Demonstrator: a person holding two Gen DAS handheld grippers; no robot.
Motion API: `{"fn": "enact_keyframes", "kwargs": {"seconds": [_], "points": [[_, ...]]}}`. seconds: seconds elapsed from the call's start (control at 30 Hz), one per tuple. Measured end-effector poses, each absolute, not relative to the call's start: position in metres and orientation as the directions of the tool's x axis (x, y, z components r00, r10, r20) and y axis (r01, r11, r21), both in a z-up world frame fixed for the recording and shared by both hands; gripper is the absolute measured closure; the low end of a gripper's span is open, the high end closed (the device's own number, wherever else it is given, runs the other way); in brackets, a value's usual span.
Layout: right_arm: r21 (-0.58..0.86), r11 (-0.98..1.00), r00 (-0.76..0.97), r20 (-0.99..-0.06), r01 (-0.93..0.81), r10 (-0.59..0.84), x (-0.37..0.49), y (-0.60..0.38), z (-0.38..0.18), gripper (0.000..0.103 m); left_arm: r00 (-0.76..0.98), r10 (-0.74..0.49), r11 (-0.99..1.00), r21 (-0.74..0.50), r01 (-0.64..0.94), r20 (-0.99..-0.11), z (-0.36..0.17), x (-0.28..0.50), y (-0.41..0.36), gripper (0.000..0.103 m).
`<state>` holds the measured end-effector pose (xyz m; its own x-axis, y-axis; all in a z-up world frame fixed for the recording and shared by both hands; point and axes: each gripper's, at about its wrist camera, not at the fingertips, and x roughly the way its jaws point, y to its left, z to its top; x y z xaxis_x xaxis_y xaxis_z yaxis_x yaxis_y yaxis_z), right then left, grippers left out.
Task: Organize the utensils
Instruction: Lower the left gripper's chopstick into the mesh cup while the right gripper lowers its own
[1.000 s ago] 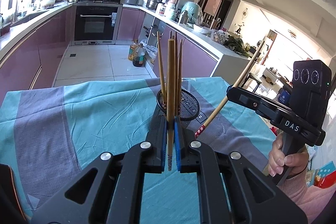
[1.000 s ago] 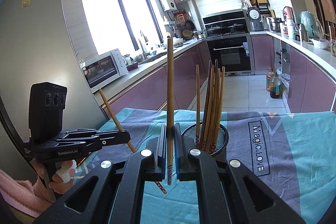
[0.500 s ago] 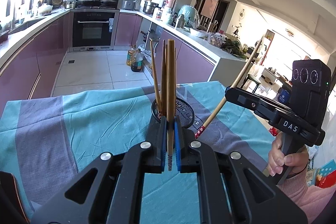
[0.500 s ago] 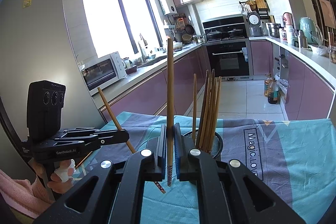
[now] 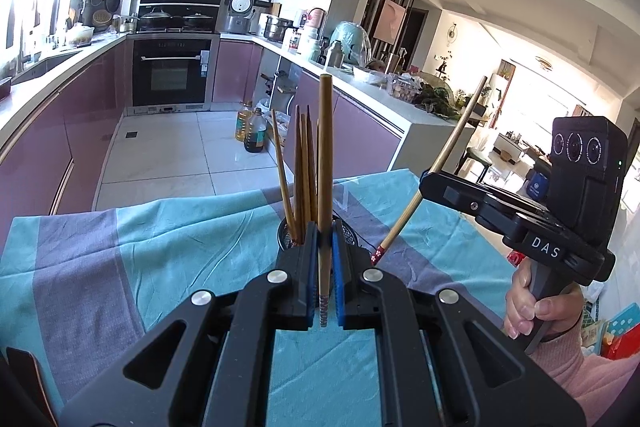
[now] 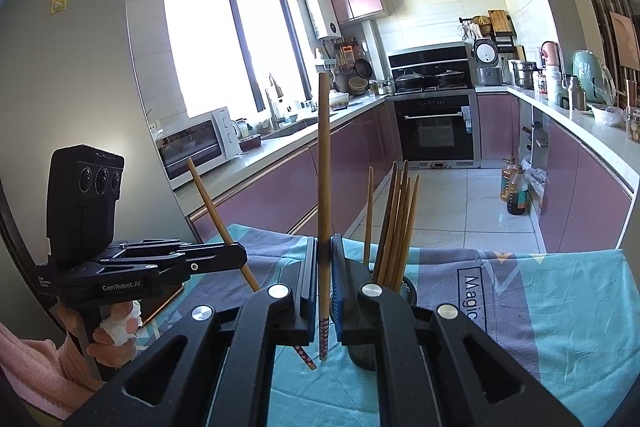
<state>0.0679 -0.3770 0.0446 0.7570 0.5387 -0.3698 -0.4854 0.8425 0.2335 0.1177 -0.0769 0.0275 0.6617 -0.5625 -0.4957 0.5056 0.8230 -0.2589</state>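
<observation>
A black mesh holder (image 6: pixel 404 291) stands on the cloth with several wooden chopsticks (image 6: pixel 396 227) upright in it; it also shows in the left wrist view (image 5: pixel 290 239), partly behind my fingers. My left gripper (image 5: pixel 325 247) is shut on one chopstick (image 5: pixel 325 155), held upright just before the holder. My right gripper (image 6: pixel 325 267) is shut on another chopstick (image 6: pixel 324 167), upright, left of the holder. Each gripper shows in the other view, the right (image 5: pixel 428 183) and the left (image 6: pixel 240 255), each with its chopstick slanted.
A teal and grey cloth (image 5: pixel 160 247) covers the table. A dark object with a copper rim (image 6: pixel 164 301) lies on the cloth under my left gripper. Kitchen counters, an oven (image 5: pixel 172 75) and oil bottles (image 5: pixel 250 131) are beyond the table's far edge.
Both grippers have risen and tilted up with their chopsticks. The holder has sunk lower in both views and sits closer behind my fingers.
</observation>
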Motion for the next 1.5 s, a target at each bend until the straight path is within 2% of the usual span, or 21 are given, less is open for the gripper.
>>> {"fn": "enact_keyframes", "kwargs": {"seconds": [0.77, 1.5], "points": [[0.219, 0.849, 0.776, -0.345, -0.48, 0.528, 0.078, -0.379, 0.059, 0.097, 0.703, -0.567, 0.822, -0.235, 0.519, -0.43, 0.055, 0.11, -0.082, 0.096], [0.213, 0.859, 0.787, -0.345, -0.465, 0.511, 0.088, -0.375, 0.058, 0.097, 0.724, -0.543, 0.836, -0.192, 0.514, -0.424, 0.064, 0.114, -0.097, 0.096]]}}
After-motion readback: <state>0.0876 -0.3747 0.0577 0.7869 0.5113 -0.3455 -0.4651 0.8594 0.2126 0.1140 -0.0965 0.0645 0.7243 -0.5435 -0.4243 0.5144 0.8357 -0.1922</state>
